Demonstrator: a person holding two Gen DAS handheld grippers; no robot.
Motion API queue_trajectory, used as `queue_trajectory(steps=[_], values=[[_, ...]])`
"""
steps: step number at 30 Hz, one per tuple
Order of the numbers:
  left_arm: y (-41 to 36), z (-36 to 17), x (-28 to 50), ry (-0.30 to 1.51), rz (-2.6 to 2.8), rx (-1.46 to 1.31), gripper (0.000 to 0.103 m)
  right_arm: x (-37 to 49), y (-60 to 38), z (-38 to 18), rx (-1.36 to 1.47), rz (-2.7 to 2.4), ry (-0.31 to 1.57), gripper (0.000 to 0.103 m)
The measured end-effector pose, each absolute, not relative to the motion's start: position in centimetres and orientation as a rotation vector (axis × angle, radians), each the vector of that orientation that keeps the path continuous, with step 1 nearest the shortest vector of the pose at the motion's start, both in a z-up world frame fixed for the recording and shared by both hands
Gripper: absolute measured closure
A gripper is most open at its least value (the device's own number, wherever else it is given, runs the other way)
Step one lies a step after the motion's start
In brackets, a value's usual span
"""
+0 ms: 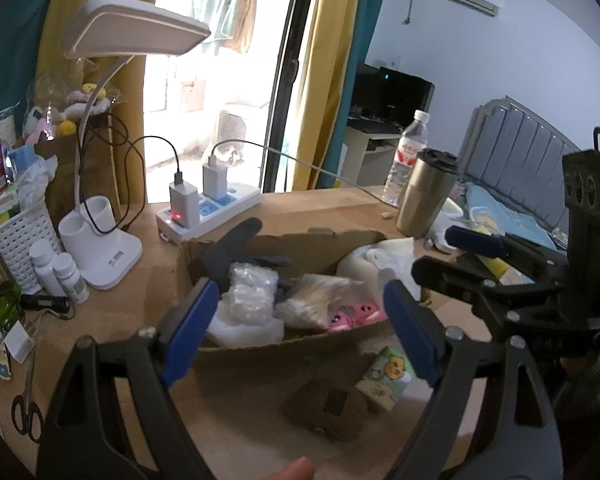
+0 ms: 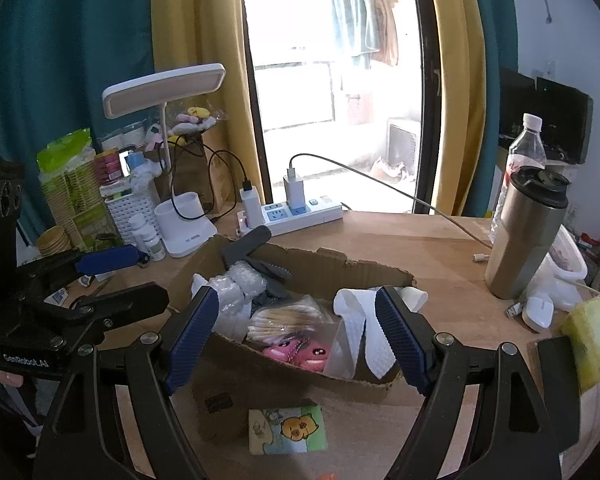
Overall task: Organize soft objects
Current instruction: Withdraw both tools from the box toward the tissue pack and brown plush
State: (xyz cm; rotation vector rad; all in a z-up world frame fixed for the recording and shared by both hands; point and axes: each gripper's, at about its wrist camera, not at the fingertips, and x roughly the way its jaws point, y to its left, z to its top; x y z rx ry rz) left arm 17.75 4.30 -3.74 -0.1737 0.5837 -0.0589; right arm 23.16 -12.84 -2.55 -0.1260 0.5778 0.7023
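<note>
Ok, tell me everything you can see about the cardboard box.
The cardboard box is a shallow, open brown tray of corrugated card with torn, ragged edges. It sits flat on the wooden desk, in front of the power strip. Inside lie bubble wrap, white foam sheet, a bag of cotton swabs and pink plush.

Desk lamp (image 2: pixel 164 92), power strip (image 2: pixel 300 212) with chargers, steel tumbler (image 2: pixel 524 236), water bottle (image 2: pixel 526 148), scissors (image 1: pixel 26 404), white basket (image 1: pixel 22 244).
</note>
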Motion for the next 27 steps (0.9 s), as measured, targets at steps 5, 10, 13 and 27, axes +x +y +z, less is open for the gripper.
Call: queue_trajectory(steps=[5,10,13,27], values=[[3.8,-3.4,16.8,0.574,-0.065,-0.176,0.017,22.4,-13.3,-2.4,-0.124,0.696,0.575,0.020],[3.4,-3.3,16.2,0.569,-0.071,-0.175,0.017,21.7,-13.8,-2.4,-0.121,0.687,0.572,0.020],[3.1,-3.3,15.7,0.566,-0.073,-0.176,0.017,21.2,-14.1,-2.4,-0.121,0.685,0.568,0.020],[0.9,-3.9,13.5,0.581,-0.087,-0.169,0.017,18.6,-16.1,-3.0,-0.109,0.678,0.569,0.020]])
